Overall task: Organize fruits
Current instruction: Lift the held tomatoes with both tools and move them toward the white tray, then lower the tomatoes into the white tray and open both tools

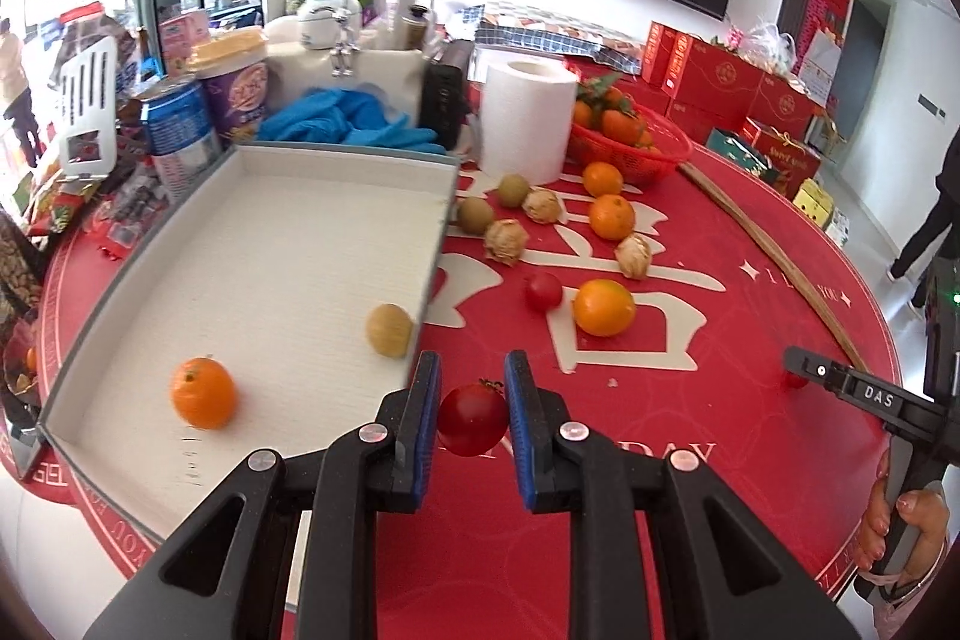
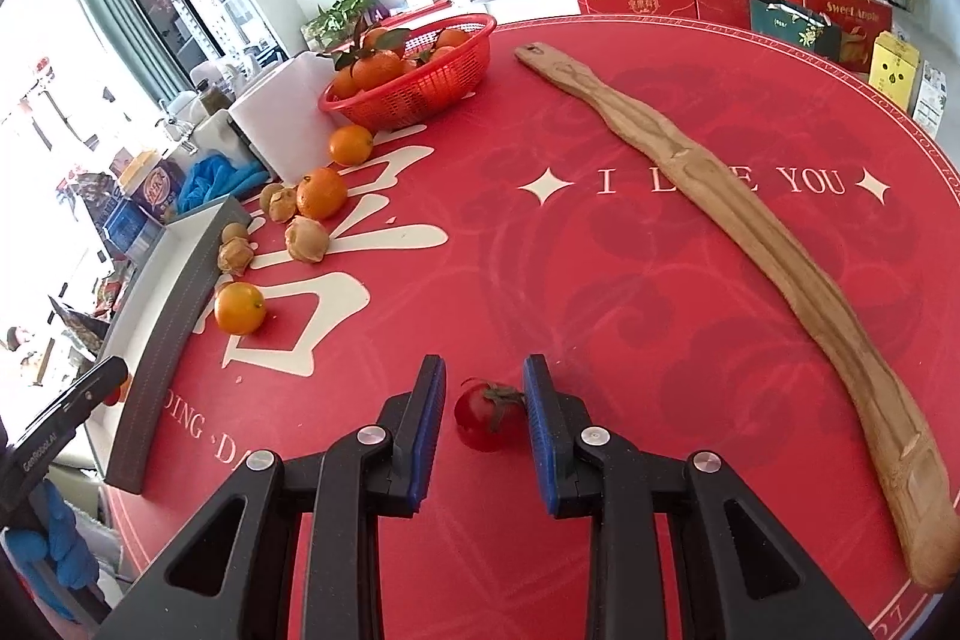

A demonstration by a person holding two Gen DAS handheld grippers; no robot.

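My left gripper (image 1: pixel 473 400) is shut on a red cherry tomato (image 1: pixel 472 419) and holds it above the table beside the near right corner of the grey tray (image 1: pixel 336 160). An orange (image 1: pixel 203 393) and a tan round fruit (image 1: pixel 390 330) lie in the tray's white inside. My right gripper (image 2: pixel 485 400) is low over the red tablecloth, its blue pads closed around a second cherry tomato (image 2: pixel 489 415) with a green stalk. Loose on the cloth are oranges (image 1: pixel 603 307), a third tomato (image 1: pixel 543 291), brown fruits (image 1: pixel 474 215) and papery husked fruits (image 1: pixel 506 242).
A red basket (image 2: pixel 414 94) of tangerines and a white paper roll (image 1: pixel 525 118) stand behind the loose fruit. A long wooden strip (image 2: pixel 750 244) lies across the right of the table. Cans, cups and a blue cloth (image 1: pixel 342 118) crowd behind the tray. A person (image 1: pixel 936 220) stands at far right.
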